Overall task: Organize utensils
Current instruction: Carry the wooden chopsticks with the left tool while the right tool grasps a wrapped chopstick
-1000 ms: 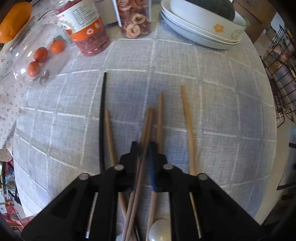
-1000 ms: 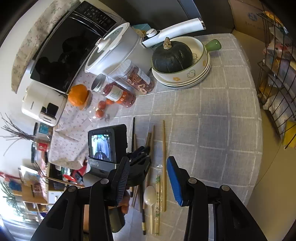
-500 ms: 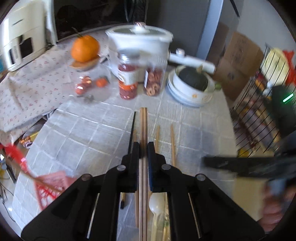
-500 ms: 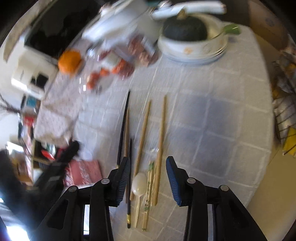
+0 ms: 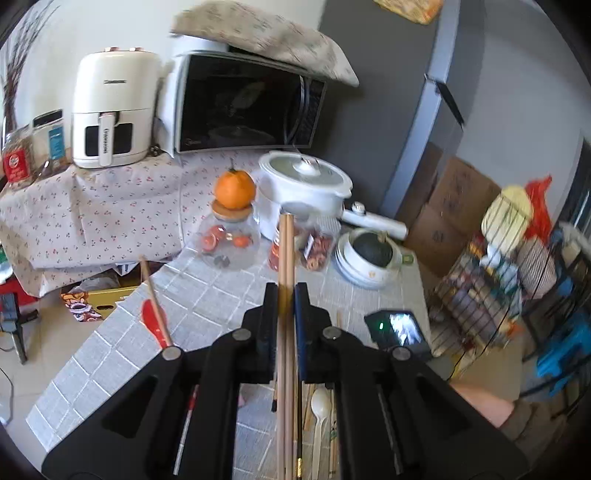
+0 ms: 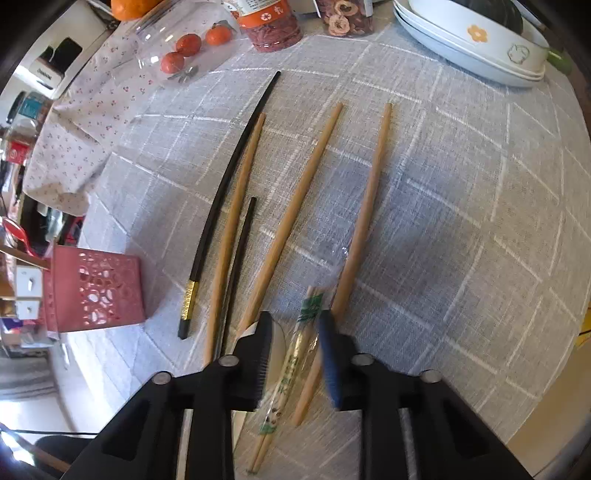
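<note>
My left gripper (image 5: 286,295) is shut on a pair of wooden chopsticks (image 5: 286,251), held in the air above the grey checked table (image 5: 207,291) and pointing toward the white pot. My right gripper (image 6: 295,328) points steeply down at the tabletop. Its jaws are closing around a plastic-wrapped pair of chopsticks (image 6: 301,350), and a gap still shows at each pad. A white spoon (image 6: 279,341) lies under its left finger. Loose on the cloth are a long black chopstick (image 6: 229,177), a shorter black one (image 6: 240,258) and three wooden ones (image 6: 295,206).
A pink perforated holder (image 6: 92,288) stands at the table's left edge with a red spoon (image 5: 155,325) in it. At the back are stacked bowls (image 6: 476,48), jars (image 6: 269,26) and a white pot (image 5: 303,188). A wire rack (image 5: 480,295) stands right of the table.
My left gripper has lifted the wooden pair off the table and tilted up toward the room. My right gripper has dropped close over the wrapped chopsticks, and its jaws have narrowed.
</note>
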`<state>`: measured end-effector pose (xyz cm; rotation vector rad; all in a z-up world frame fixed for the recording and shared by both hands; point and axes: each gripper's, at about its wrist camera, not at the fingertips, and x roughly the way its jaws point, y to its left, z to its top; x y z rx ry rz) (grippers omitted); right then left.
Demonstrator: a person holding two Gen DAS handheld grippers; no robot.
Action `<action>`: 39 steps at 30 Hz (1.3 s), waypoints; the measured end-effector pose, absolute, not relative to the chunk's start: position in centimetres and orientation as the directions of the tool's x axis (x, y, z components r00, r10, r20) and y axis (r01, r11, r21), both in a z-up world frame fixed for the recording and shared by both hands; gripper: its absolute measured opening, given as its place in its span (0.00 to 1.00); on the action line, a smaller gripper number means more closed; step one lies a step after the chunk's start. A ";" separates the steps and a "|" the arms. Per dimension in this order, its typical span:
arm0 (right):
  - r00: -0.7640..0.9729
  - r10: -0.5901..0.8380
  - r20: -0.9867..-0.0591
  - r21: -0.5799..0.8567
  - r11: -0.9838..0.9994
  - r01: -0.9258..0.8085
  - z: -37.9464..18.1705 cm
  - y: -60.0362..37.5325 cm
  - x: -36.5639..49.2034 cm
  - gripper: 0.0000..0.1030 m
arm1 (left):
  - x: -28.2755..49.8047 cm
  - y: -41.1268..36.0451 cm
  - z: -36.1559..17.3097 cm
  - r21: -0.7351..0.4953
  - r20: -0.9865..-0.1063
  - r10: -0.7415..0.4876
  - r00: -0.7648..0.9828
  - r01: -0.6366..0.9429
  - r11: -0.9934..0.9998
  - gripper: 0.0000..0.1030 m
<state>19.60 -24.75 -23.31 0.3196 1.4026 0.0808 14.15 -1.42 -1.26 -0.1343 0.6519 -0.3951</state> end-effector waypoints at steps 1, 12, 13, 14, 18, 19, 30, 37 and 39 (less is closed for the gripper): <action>0.173 0.233 -0.957 0.258 0.956 0.138 -23.3 -24.7 19.8 0.21 | 13.9 -1.1 -1.2 -0.244 -0.561 -0.394 0.728 0.310 0.919 0.09; 0.266 0.168 -0.949 0.203 0.973 0.110 -20.6 -24.0 19.5 0.05 | 13.2 0.9 -1.2 -0.260 -0.510 -0.375 0.774 0.277 0.925 0.09; 0.302 0.169 -0.938 0.207 0.974 0.097 -19.4 -23.9 19.3 0.05 | 13.2 1.1 -1.2 -0.247 -0.503 -0.364 0.784 0.274 0.930 0.09; 0.342 0.169 -0.925 0.207 0.975 0.078 -18.1 -23.7 19.0 0.04 | 13.2 1.2 -1.2 -0.231 -0.500 -0.347 0.793 0.264 0.936 0.09; 0.464 0.175 -0.868 0.198 0.980 0.000 -14.3 -22.3 17.8 0.04 | 13.2 2.1 -1.3 -0.221 -0.463 -0.314 0.829 0.236 0.946 0.09; 0.511 0.187 -0.839 0.201 0.979 -0.028 -13.1 -21.8 17.3 0.04 | 13.2 2.2 -1.3 -0.221 -0.454 -0.310 0.835 0.231 0.947 0.09; 0.726 0.204 -0.656 0.131 0.979 -0.157 -7.2 -19.1 15.2 0.04 | 13.8 2.4 -1.9 -0.181 -0.368 -0.223 0.903 0.165 0.969 0.09; 0.782 0.254 -0.570 0.154 0.967 -0.202 -5.4 -18.8 13.8 0.04 | 13.7 2.0 -2.3 -0.150 -0.298 -0.195 0.934 0.156 0.976 0.09; 0.800 0.270 -0.536 0.163 0.963 -0.216 -4.9 -18.7 13.2 0.04 | 13.7 1.9 -2.5 -0.136 -0.274 -0.186 0.944 0.153 0.979 0.09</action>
